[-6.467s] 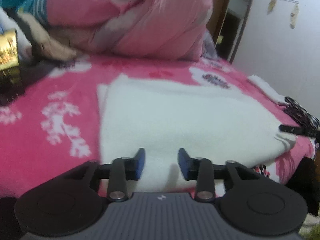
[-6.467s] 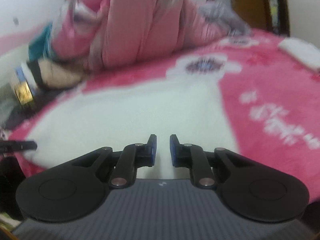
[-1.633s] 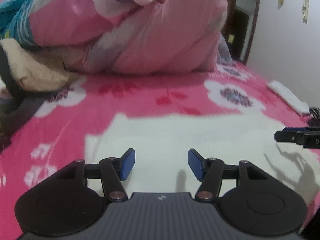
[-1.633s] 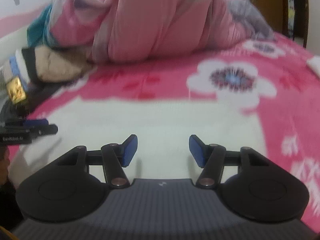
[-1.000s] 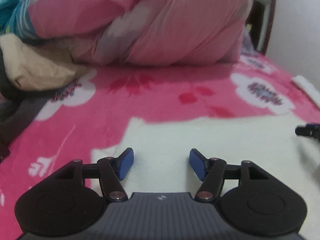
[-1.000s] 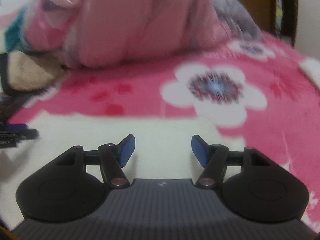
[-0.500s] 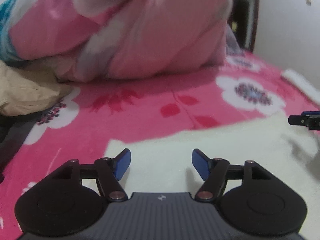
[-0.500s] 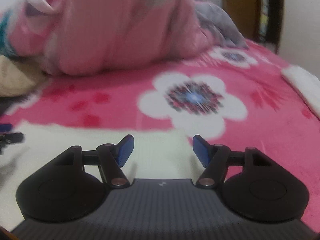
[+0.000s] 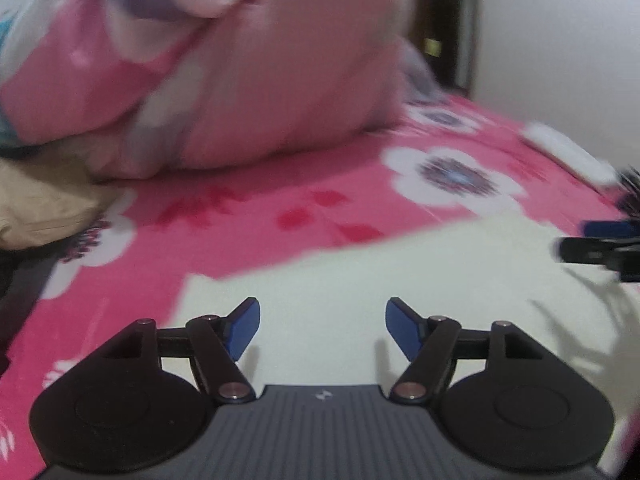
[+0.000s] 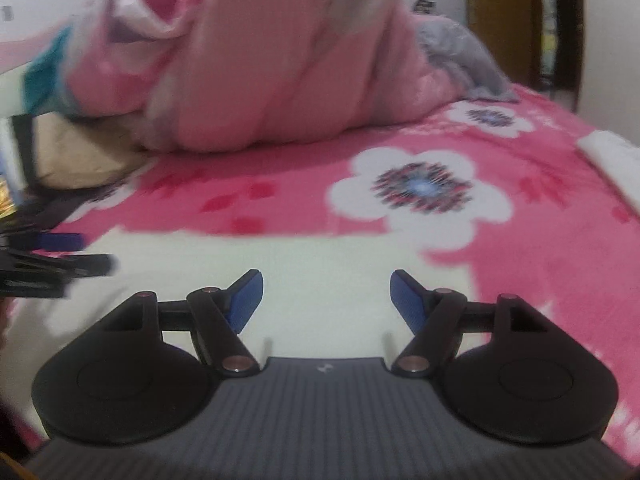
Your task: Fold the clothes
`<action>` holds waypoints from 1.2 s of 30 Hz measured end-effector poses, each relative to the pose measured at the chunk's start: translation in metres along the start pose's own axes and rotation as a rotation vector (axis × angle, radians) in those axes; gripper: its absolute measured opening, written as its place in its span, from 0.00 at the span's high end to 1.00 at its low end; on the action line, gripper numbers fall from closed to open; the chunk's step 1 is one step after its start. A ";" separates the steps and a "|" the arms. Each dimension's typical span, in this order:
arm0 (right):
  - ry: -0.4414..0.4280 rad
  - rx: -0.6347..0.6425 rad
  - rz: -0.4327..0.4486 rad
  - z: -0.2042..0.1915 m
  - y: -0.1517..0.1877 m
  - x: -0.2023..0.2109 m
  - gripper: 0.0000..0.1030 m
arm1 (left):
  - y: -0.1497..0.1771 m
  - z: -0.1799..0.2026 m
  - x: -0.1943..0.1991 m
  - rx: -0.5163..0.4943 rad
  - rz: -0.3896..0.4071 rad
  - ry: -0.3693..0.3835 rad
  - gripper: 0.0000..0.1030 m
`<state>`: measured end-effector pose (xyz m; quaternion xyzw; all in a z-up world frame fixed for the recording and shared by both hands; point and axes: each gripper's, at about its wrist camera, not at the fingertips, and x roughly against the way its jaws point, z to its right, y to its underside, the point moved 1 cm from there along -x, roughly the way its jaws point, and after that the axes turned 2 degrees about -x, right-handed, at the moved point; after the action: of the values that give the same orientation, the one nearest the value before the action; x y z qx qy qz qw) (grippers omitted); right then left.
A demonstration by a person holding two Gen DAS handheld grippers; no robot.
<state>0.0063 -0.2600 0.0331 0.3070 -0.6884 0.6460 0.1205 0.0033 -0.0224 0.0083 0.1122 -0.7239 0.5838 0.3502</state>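
Note:
A white garment (image 9: 360, 280) lies flat on the pink flowered blanket (image 9: 280, 208); its far edge runs just ahead of both grippers. My left gripper (image 9: 323, 308) hovers over the garment's far left part, open, with nothing between its blue pads. My right gripper (image 10: 326, 280) hangs over the garment (image 10: 300, 272) near its far right corner. Its jaws are opening and hold nothing. Each gripper shows at the edge of the other's view: the right gripper (image 9: 592, 240) and the left gripper (image 10: 52, 252).
A heaped pink quilt (image 10: 280, 60) fills the back of the bed. A beige cushion (image 9: 40, 204) lies at the left, a grey cloth (image 10: 460, 60) behind the quilt. A folded white cloth (image 10: 608, 152) sits at the bed's right edge. A wooden door frame (image 10: 496, 12) stands beyond.
Both grippers' jaws have spread a little wider. The right gripper's view has swung left, so more of the garment's right corner and of the left gripper shows.

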 end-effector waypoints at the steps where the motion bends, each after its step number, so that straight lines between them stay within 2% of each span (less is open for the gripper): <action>1: -0.003 0.011 -0.030 -0.005 0.011 -0.005 0.32 | 0.007 0.011 -0.001 -0.027 -0.010 0.011 0.31; 3: 0.019 0.068 -0.071 -0.014 0.035 -0.022 0.28 | 0.021 0.028 -0.007 -0.083 -0.025 -0.012 0.30; 4: 0.035 0.103 -0.054 -0.019 0.042 -0.023 0.28 | 0.025 0.034 -0.007 -0.112 -0.016 -0.040 0.30; 6: 0.069 0.133 -0.067 -0.029 0.034 -0.017 0.28 | 0.024 0.041 0.005 -0.143 0.002 -0.074 0.31; 9: -0.014 0.126 -0.002 -0.038 0.023 0.005 0.28 | 0.023 0.041 0.027 -0.137 0.032 -0.074 0.30; 12: -0.079 0.156 0.054 -0.043 0.032 0.020 0.26 | 0.033 0.040 0.035 -0.099 0.006 -0.044 0.27; 14: -0.091 0.147 0.005 -0.042 0.048 0.006 0.25 | 0.043 0.039 0.028 -0.056 -0.048 -0.019 0.27; 15: -0.096 0.140 -0.025 -0.040 0.057 -0.002 0.23 | 0.047 0.037 0.025 -0.033 -0.050 -0.012 0.27; 18: -0.076 0.142 -0.009 -0.044 0.057 0.003 0.24 | 0.047 0.028 0.027 0.030 -0.052 0.005 0.27; 23: -0.138 0.156 0.093 -0.037 0.061 0.060 0.23 | 0.052 0.011 0.053 0.076 -0.056 -0.001 0.27; 28: -0.067 0.136 0.067 -0.007 0.094 0.090 0.25 | 0.070 -0.005 0.071 0.141 -0.085 0.007 0.27; 29: -0.048 0.123 0.063 0.001 0.099 0.094 0.28 | 0.073 -0.007 0.072 0.146 -0.086 0.004 0.27; 31: -0.002 0.079 0.036 0.020 0.105 0.095 0.42 | 0.080 -0.012 0.068 0.154 -0.105 -0.012 0.28; 32: 0.027 0.058 0.021 0.029 0.109 0.095 0.58 | 0.083 -0.014 0.067 0.156 -0.105 -0.014 0.28; 33: 0.031 0.026 0.020 0.037 0.109 0.097 0.70 | 0.083 -0.014 0.067 0.158 -0.102 -0.014 0.28; 36: 0.030 -0.040 0.052 0.050 0.103 0.109 0.76 | 0.083 -0.012 0.068 0.150 -0.101 -0.019 0.28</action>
<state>-0.1268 -0.3397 0.0035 0.2767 -0.7071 0.6395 0.1203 -0.0891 0.0302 -0.0110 0.1798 -0.6747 0.6170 0.3630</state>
